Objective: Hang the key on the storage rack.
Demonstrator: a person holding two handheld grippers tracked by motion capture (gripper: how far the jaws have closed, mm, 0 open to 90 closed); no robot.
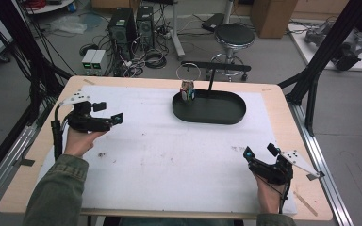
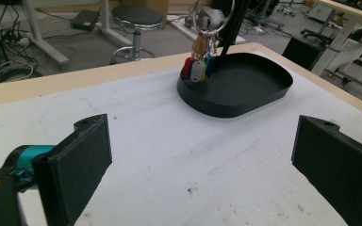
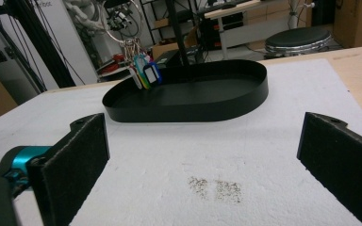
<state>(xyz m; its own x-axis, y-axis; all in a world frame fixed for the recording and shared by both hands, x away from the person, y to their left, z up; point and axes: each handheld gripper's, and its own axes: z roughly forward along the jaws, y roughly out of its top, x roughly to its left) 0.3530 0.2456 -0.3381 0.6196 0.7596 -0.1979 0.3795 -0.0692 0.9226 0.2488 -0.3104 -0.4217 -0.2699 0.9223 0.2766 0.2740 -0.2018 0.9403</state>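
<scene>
Black oval plastic tray [image 1: 226, 115] at far centre of white-covered table [image 1: 160, 160]; bunch of coloured key tags on metal ring [image 1: 187, 89] hanging over tray's left end. Left gripper [image 1: 109, 111] at left, right gripper [image 1: 260, 151] near right: jaws apart, empty. Likely start stage; next: reach for tags.

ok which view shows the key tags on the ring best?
Left gripper view: the key tags sit closest, colours distinct. Right gripper view shows them smaller against clutter; high view shows a small blurred bunch in the tray.

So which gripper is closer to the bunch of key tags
Left. The left gripper sits left of the key tags, across open mat; the right gripper is at the near right edge, farther away.
</scene>
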